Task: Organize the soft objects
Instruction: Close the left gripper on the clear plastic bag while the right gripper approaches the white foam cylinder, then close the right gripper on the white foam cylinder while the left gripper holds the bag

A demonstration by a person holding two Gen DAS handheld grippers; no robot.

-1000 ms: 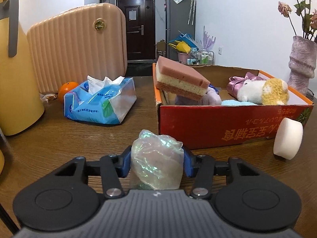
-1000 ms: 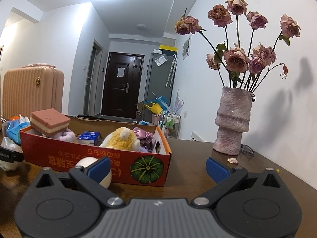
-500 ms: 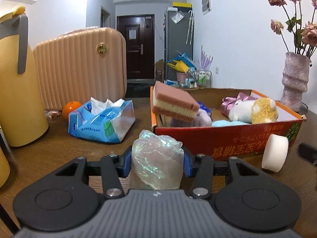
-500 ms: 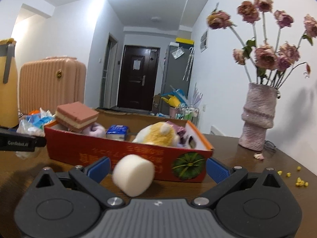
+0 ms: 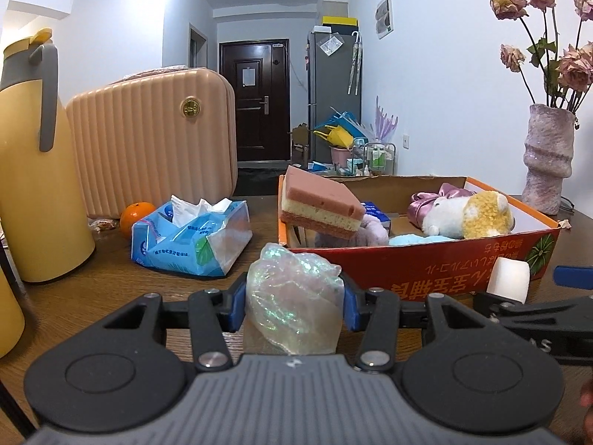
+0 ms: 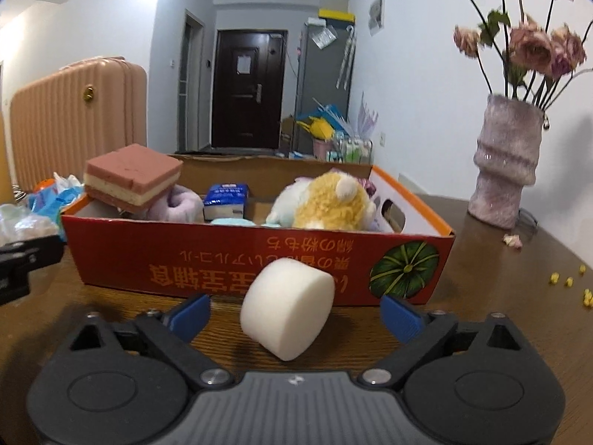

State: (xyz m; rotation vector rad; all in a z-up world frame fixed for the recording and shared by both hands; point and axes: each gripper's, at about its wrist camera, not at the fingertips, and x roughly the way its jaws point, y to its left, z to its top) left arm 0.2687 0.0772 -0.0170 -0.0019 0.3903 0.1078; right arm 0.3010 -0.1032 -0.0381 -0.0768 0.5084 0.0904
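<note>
My left gripper (image 5: 293, 306) is shut on an iridescent crinkly soft bundle (image 5: 292, 307), held low in front of the red cardboard box (image 5: 418, 265). My right gripper (image 6: 296, 317) is open, its blue pads on either side of a white foam cylinder (image 6: 287, 307) that lies on the table against the box front (image 6: 222, 263); neither pad touches it. The cylinder also shows in the left wrist view (image 5: 508, 284). The box holds a pink and cream sponge (image 6: 131, 178), a plush toy (image 6: 326, 204), a purple scrunchie (image 6: 181, 204) and a blue tissue pack (image 6: 226, 200).
A blue tissue pack (image 5: 189, 239), an orange (image 5: 137, 213), a yellow jug (image 5: 37, 159) and a pink suitcase (image 5: 152, 144) stand left of the box. A vase of dried roses (image 6: 507, 170) stands at the right. Yellow crumbs (image 6: 567, 282) lie on the wooden table (image 6: 519, 296).
My right gripper has swung left and closed in until the white foam cylinder sits between its open pads. My left gripper has drawn back a little and kept hold of the bundle.
</note>
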